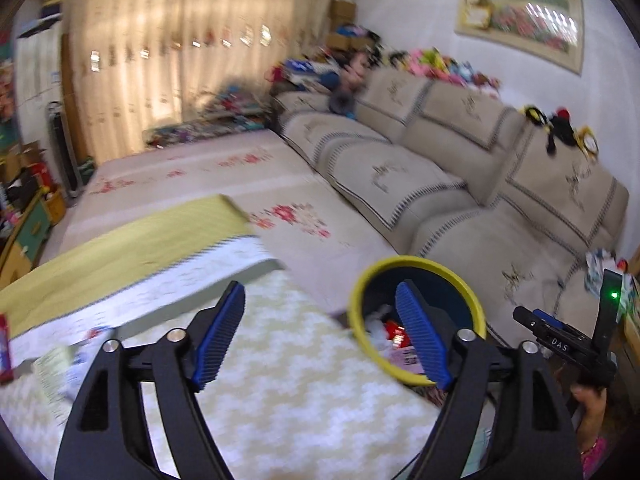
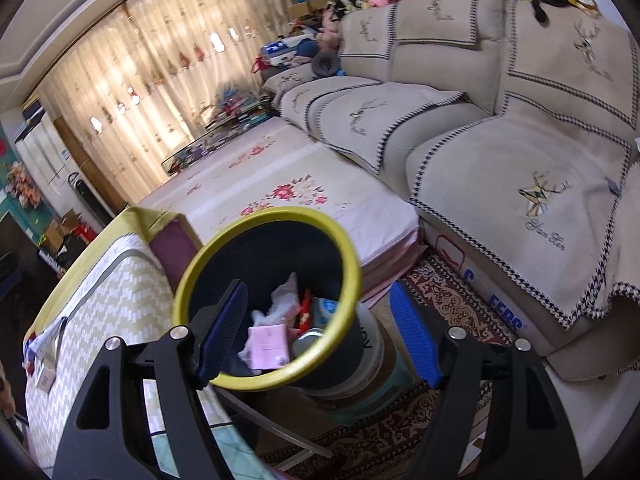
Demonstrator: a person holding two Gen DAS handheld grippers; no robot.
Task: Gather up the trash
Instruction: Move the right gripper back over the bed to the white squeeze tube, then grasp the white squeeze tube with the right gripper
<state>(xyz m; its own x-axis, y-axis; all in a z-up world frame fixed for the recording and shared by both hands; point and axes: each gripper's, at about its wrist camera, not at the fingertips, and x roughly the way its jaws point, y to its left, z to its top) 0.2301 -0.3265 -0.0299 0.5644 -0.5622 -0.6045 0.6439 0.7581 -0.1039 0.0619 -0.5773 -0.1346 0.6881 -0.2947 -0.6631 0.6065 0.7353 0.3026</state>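
Filling the right side of the room, the beige sofa (image 2: 500,152) runs along the wall, with the covered table (image 1: 280,392) in front of it. Beyond the table's right edge stands the yellow-rimmed bin (image 2: 264,300), holding a pink box (image 2: 269,346) and crumpled wrappers. The left gripper (image 1: 324,340) gapes wide and empty above the table; the right gripper (image 2: 320,332) hangs open and empty over the bin.

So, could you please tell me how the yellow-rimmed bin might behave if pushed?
The yellow-rimmed bin looks tall and narrow, perched on a white bucket, so it may tip. It holds only light wrappers, so it probably slides easily.
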